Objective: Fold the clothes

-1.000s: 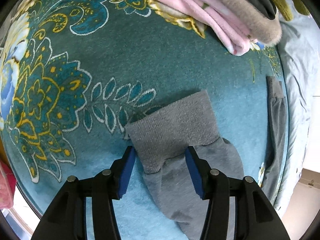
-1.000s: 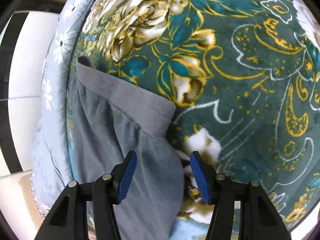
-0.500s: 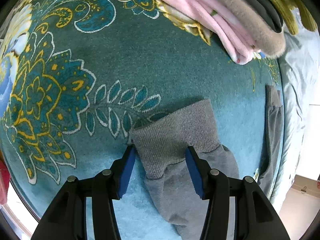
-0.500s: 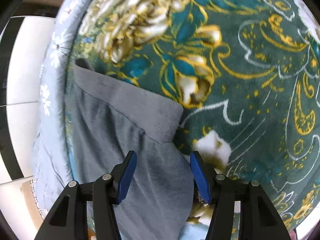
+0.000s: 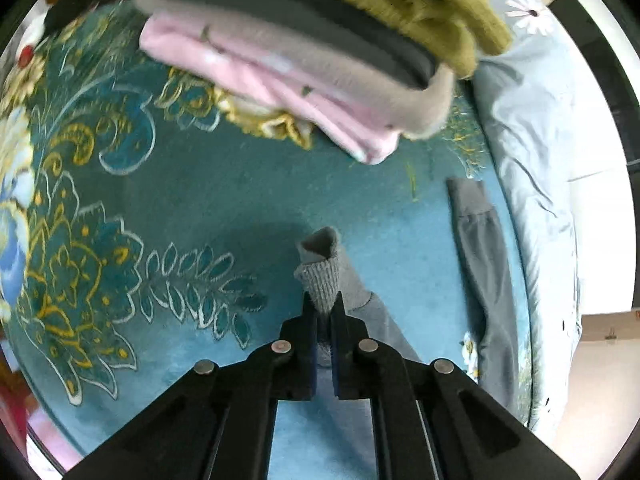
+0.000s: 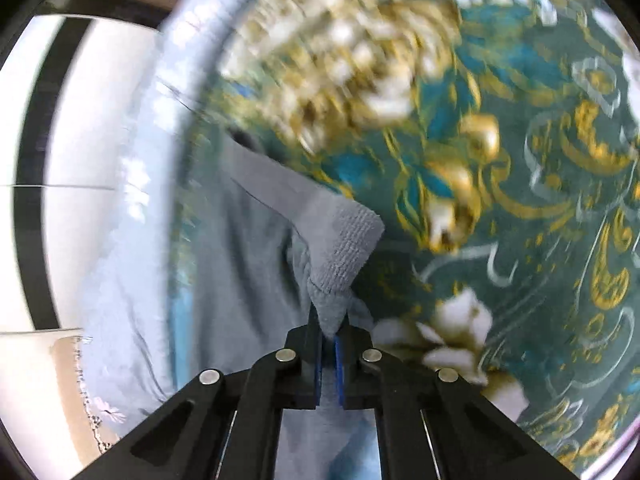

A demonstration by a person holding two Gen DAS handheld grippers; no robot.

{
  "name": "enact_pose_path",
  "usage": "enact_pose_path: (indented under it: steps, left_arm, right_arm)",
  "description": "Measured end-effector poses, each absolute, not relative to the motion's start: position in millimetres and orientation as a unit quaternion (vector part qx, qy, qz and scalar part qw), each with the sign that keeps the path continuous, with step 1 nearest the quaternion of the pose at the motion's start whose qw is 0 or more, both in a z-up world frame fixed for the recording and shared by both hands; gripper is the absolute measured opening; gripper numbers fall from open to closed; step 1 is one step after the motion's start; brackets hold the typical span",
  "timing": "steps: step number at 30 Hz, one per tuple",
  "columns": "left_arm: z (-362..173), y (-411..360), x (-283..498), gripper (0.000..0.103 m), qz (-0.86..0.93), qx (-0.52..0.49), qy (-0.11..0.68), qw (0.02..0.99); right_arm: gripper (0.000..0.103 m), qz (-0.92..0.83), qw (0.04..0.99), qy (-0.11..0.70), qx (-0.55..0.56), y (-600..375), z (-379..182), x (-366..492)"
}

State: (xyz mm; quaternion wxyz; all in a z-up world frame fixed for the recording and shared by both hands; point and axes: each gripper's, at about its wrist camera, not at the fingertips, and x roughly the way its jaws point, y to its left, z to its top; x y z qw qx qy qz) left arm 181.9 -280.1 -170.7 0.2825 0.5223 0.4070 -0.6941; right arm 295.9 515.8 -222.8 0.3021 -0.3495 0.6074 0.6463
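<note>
The left hand-held gripper (image 5: 323,312) is pinching one ribbed cuff (image 5: 320,280) of the grey trousers (image 5: 486,276), which are lying on the teal blanket (image 5: 208,200) below the folded pile (image 5: 304,40). The right hand-held gripper (image 6: 329,330) is clamping the waistband (image 6: 344,240). Judging by this, the first fold is starting; next, both ends need lifting together.

I see bright daylight in both fisheye views, blown out white at three o'clock on the left and nine o'clock on the right. Motion blur smears the folded pile (image 5: 320,40) and blanket (image 6: 500,140). Edges bend strongly.
</note>
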Motion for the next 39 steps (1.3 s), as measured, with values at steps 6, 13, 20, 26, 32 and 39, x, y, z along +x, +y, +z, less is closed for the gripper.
enact_pose_path:
  steps: [6, 13, 20, 26, 32, 39]
  left_arm:
    - [-200.4, -288.3, 179.4, 0.005, -0.648, 0.571, 0.396, 0.312]
    - [-196.4, -290.5, 168.4, 0.008, -0.624, 0.580, 0.408, 0.329]
    - [-164.9, -287.5, 137.9, 0.029, -0.614, 0.572, 0.406, 0.362]
    - [-138.2, -266.7, 56.3, 0.029, -0.653, 0.561, 0.396, 0.319]
    - [-143.0, -228.5, -32.7, 0.035, -0.658, 0.562, 0.443, 0.234]
    - [-182.7, -183.4, -126.4, 0.042, -0.628, 0.591, 0.470, 0.188]
  right_arm:
    - [0.005, 0.615, 0.328, 0.599, -0.393, 509.1, -247.7, 317.7]
    - [0.009, 0.599, 0.325, 0.597, -0.424, 509.9, -249.4, 320.2]
    - [0.040, 0.575, 0.361, 0.593, -0.433, 525.4, -226.8, 318.8]
    - [0.040, 0.610, 0.346, 0.585, -0.407, 542.0, -194.3, 267.0]
    - [0.040, 0.636, 0.273, 0.605, -0.394, 542.3, -184.9, 163.8]
    - [0.043, 0.613, 0.232, 0.640, -0.401, 526.6, -215.2, 66.4]
